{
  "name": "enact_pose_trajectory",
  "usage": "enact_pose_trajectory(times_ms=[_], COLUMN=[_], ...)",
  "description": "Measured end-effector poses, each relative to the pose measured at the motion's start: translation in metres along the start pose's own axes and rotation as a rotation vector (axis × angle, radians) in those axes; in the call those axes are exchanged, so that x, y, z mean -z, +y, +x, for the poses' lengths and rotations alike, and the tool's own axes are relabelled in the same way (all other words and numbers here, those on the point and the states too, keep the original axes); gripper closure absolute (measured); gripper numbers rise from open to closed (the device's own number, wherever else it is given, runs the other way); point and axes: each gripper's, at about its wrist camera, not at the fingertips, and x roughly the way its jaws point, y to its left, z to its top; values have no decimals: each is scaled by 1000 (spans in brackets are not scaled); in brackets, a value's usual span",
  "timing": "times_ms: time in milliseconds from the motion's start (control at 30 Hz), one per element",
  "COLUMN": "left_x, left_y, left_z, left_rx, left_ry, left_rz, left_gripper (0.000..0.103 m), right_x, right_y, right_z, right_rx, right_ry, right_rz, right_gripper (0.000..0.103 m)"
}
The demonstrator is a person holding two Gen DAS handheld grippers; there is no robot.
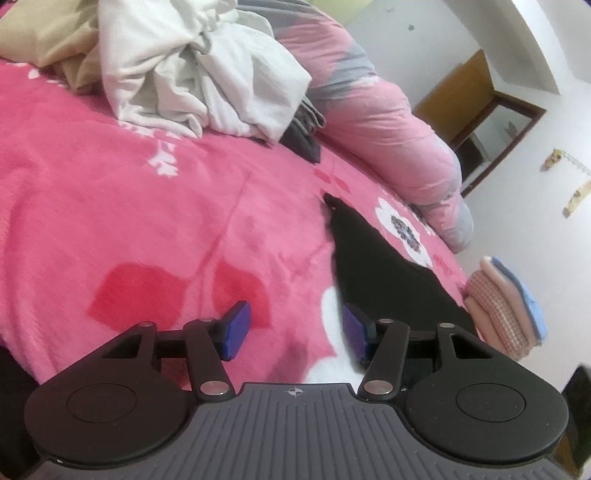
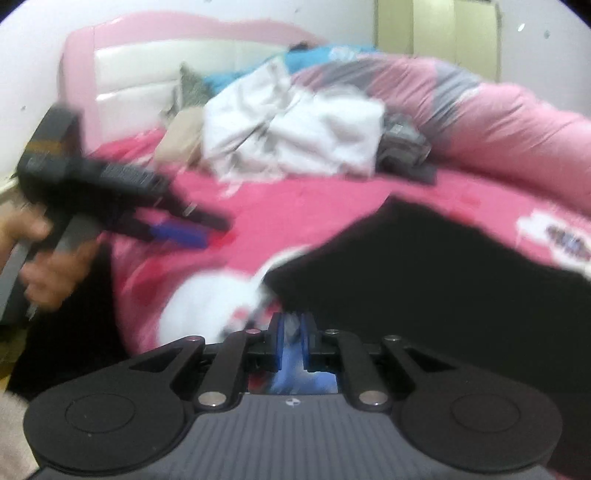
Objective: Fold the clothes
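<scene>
A black garment lies on the pink flowered blanket, right of my left gripper. That gripper stands open above the blanket with nothing between its blue pads; its right pad sits at the garment's edge. In the right wrist view the black garment spreads ahead and to the right. Its near corner runs down to my right gripper, whose pads are nearly together and seem shut on that edge, though the picture is blurred. The left gripper shows at the left, held by a hand.
A pile of crumpled white clothes and a beige garment lie at the far side, with dark grey folded items beside them. A pink duvet is bunched along the right. A folded stack sits at the bed's right edge.
</scene>
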Motion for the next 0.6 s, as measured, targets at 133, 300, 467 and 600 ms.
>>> enact_pose_trajectory(times_ms=[133,300,467,600], left_x=[-1,-2,-12,-18], left_y=[1,1,-14,-36], left_z=[-8,-14,2,19], left_rx=[-21,-49,-34,-1], left_ry=[-24,-38,-21,-1], left_rz=[5,8,61,125], left_gripper=[48,48,48,47], right_x=[-17,10,25,18], right_y=[-32,14,0,-53], right_z=[31,31,-11,-43], right_rx=[23,-12,-201,-47], right_ry=[-11,0,-15,-77], right_rz=[134,-15,187,365], right_gripper=[92,93,93,81])
